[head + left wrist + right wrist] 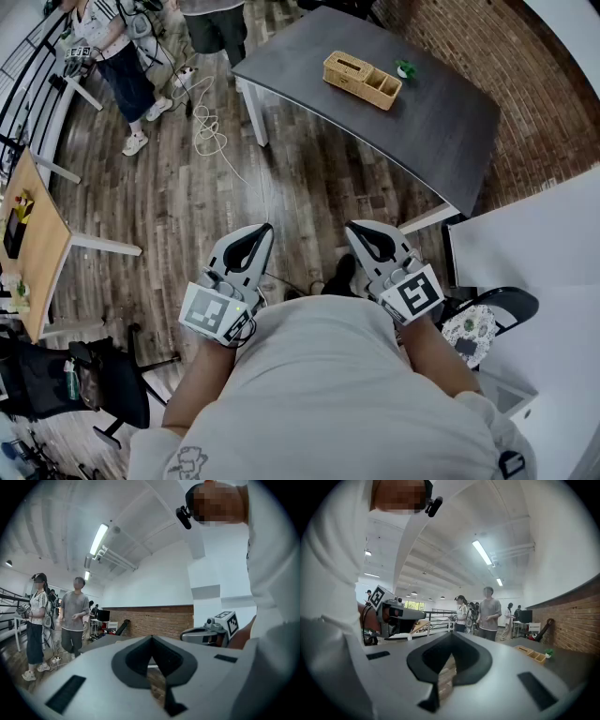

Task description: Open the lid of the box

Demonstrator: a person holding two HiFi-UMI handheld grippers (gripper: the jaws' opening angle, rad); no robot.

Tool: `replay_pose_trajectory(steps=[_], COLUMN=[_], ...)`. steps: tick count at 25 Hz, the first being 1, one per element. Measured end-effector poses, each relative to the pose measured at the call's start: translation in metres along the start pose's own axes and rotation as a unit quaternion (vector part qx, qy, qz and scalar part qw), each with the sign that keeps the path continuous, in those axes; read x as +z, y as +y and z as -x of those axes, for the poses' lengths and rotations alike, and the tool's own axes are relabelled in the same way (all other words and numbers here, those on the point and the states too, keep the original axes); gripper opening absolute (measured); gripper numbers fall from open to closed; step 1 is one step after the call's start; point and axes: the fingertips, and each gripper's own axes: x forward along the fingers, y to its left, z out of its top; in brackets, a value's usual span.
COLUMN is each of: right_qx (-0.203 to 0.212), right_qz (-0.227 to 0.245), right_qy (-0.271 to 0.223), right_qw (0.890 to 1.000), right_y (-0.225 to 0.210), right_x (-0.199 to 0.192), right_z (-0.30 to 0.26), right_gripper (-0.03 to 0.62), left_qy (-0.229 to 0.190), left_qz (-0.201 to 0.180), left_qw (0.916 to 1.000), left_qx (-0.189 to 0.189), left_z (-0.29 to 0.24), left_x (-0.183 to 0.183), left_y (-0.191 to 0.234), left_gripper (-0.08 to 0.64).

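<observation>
Box [361, 80] on dark table [441, 131], long axis running upper-left to lower-right.

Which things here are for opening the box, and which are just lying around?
For the job:
woven box
left gripper, shut, empty
right gripper, shut, empty

Just lying about:
small green plant
white cable
wooden desk

A long tan woven box [362, 80] lies flat on the dark grey surface [441, 122] (one end covered, the other showing open compartments).
</observation>
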Motion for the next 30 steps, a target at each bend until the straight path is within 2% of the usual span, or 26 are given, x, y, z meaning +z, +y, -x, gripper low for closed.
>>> replay_pose_trajectory(steps=[6,15,23,30], right_qx=[0.005,0.008,0.031,0.034], right_qz=[-0.008,-0.011,-0.036,-0.038], right_qy=[-0.001,0.007,0.010,0.012], right_qw=[1.000,1.000,0.999,0.999], right_y=[-0.017,-0.068,-0.130,-0.194], right_x=[-0.001,-0.012,-0.025,-0.039], right_z=[-0.003,-0.001,-0.001,0.000], right_gripper=[0.005,0.003,0.005,0.006], left_qy=[0.000,0.011,0.019,0.027], left_qz=[-0.002,0.007,0.006,0.008], left_qw=[1.0000,0.9999,0.9997,0.9996], left_qx=[-0.003,-0.001,0.012,0.008], left_z=[-0.019,-0.069,-0.130,-0.199], left_x=[0.001,-0.002,-0.004,-0.006], left_y=[0.001,-0.001,0.004,0.000], left_gripper=[0.011,0.011,0.011,0.011])
